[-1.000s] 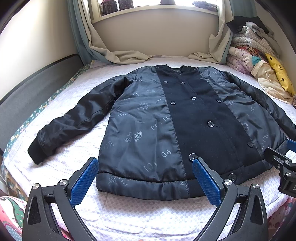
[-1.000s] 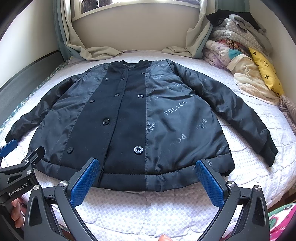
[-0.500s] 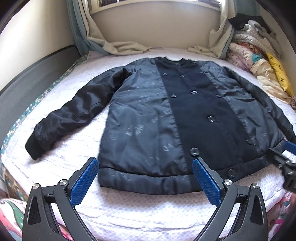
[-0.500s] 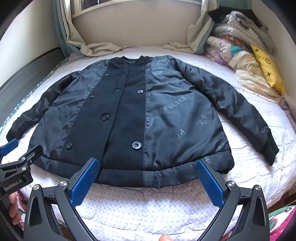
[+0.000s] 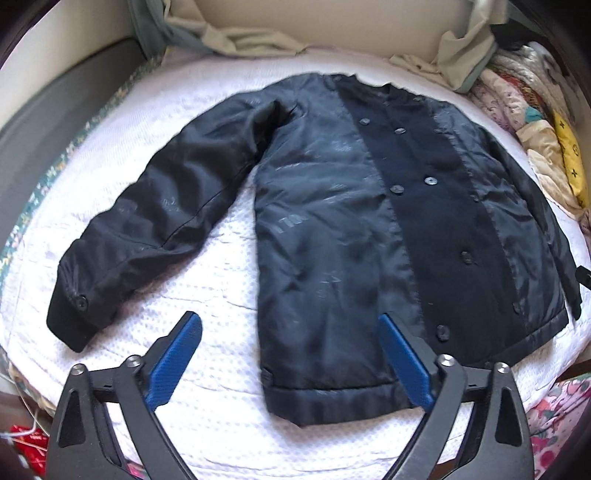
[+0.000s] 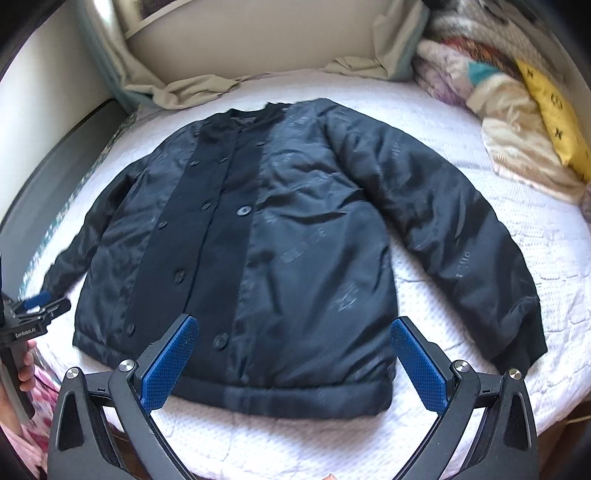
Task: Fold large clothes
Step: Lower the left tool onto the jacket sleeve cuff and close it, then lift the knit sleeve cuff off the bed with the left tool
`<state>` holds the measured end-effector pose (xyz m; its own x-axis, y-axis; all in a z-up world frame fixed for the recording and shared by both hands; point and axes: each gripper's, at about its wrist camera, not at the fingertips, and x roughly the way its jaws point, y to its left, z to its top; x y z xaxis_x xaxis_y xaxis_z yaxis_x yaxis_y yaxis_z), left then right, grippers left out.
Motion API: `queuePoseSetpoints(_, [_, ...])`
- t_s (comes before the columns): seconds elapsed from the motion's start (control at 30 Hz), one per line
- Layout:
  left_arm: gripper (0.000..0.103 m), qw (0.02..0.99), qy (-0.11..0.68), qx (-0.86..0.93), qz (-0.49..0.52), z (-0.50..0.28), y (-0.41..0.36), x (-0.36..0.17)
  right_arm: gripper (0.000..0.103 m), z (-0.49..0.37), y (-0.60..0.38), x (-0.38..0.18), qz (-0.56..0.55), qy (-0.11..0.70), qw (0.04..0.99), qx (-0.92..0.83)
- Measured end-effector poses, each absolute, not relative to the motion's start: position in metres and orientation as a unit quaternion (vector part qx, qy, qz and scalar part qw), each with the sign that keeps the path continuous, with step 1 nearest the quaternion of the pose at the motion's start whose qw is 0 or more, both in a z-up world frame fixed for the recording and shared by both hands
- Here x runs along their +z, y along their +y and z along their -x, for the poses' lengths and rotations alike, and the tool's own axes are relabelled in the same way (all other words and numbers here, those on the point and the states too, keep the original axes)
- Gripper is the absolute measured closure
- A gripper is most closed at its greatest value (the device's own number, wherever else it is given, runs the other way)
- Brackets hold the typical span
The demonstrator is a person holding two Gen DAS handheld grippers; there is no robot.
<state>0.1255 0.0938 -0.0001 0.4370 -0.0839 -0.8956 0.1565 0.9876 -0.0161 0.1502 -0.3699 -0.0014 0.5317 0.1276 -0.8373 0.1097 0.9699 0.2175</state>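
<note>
A dark navy padded jacket (image 5: pixel 332 236) with a black buttoned front panel lies flat, face up, on a white bed, both sleeves spread outward; it also shows in the right wrist view (image 6: pixel 295 236). My left gripper (image 5: pixel 290 358) is open and empty above the jacket's lower left hem. My right gripper (image 6: pixel 295 362) is open and empty above the lower right hem. The left sleeve cuff (image 5: pixel 74 317) lies at the bed's left. The right sleeve cuff (image 6: pixel 517 332) lies at the right. The left gripper also shows at the right wrist view's left edge (image 6: pixel 33 314).
The white bed cover (image 5: pixel 177 110) fills the surface. A pile of folded blankets and a yellow cushion (image 6: pixel 546 110) sits at the back right. Curtains (image 5: pixel 236 33) drape onto the bed's far edge below a window wall. A grey bed frame (image 5: pixel 55 122) runs along the left.
Both grippers rose and tilted downward over the jacket. The left one shifted left toward the sleeve side, the right one shifted right. The jacket has not moved.
</note>
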Motion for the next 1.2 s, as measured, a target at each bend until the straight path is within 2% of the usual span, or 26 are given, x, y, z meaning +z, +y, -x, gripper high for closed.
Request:
queuePoseSetpoints(0.13, [0.009,0.826,0.557,-0.086,0.008,-0.140,0.112,-0.016,0.001,-0.164,-0.391,-0.022,-0.155,0.504,0.850,-0.007])
queuePoseSetpoints(0.23, [0.013,0.811,0.576,-0.098,0.035,-0.146,0.119,-0.036,0.008,-0.167,-0.403,-0.041,-0.163,0.516,0.840,-0.018])
queuePoseSetpoints(0.3, [0.019,0.797,0.593,-0.102,0.045,-0.149,0.120,-0.050,0.017,-0.168,-0.411,-0.058,-0.176,0.532,0.828,-0.023])
queuePoseSetpoints(0.4, [0.020,0.779,0.616,-0.102,0.059,-0.153,0.122,-0.065,0.030,-0.169,-0.419,-0.077,-0.214,0.552,0.806,-0.013])
queuePoseSetpoints(0.47, [0.020,0.781,0.612,-0.106,0.061,-0.154,0.122,-0.062,0.032,-0.169,-0.422,-0.080,-0.228,0.548,0.805,-0.007])
queuePoseSetpoints(0.63, [0.036,0.778,0.614,-0.122,0.055,-0.154,0.113,-0.063,0.039,-0.167,-0.418,-0.082,-0.218,0.549,0.807,-0.001])
queuePoseSetpoints(0.7, [0.047,0.775,0.615,-0.132,0.060,-0.153,0.111,-0.064,0.045,-0.167,-0.417,-0.082,-0.219,0.549,0.807,0.001])
queuePoseSetpoints(0.73, [0.049,0.774,0.616,-0.133,0.061,-0.153,0.110,-0.065,0.047,-0.167,-0.417,-0.082,-0.221,0.549,0.806,0.003])
queuePoseSetpoints(0.9, [0.078,0.773,0.612,-0.150,0.077,-0.148,0.113,-0.062,0.070,-0.165,-0.412,-0.082,-0.223,0.548,0.806,0.013])
queuePoseSetpoints(1.0, [0.082,0.775,0.607,-0.155,0.084,-0.145,0.114,-0.059,0.082,-0.163,-0.409,-0.079,-0.217,0.545,0.809,0.022])
queuePoseSetpoints(1.2, [0.086,0.781,0.595,-0.164,0.094,-0.142,0.117,-0.045,0.088,-0.161,-0.406,-0.071,-0.218,0.538,0.814,0.030])
